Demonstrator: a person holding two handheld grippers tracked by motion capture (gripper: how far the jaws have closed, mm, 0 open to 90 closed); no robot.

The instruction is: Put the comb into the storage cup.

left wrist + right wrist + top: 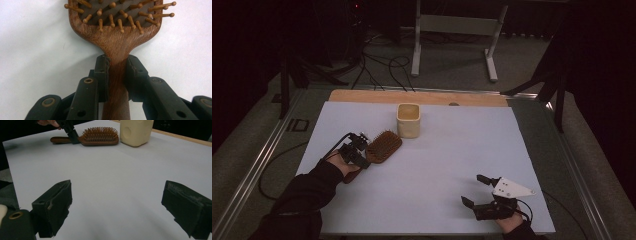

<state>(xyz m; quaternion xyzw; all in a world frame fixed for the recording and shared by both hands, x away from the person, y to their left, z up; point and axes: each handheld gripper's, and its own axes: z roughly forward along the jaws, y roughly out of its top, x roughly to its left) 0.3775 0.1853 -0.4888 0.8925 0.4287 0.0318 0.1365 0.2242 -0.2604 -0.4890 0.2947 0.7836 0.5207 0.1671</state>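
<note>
A brown wooden hairbrush (384, 146) lies bristles up on the white sheet, left of centre. Its head points toward a cream cup (408, 120) standing just beyond it. My left gripper (360, 150) is shut on the brush's handle. In the left gripper view both pads press on the narrow neck of the hairbrush (117, 42), and the left gripper (117, 67) holds it there. My right gripper (474, 190) rests near the front right of the sheet, open and holding nothing. In the right gripper view the right gripper (117, 202) faces bare sheet, with the hairbrush (100, 136) and cup (135, 131) farther off.
The white sheet (437, 165) covers most of the table, with a wooden strip (417, 97) showing along its far edge. Metal rails (262, 155) run down both sides. Beyond the table, cables (382, 67) and a white stand (454, 30) are on the floor.
</note>
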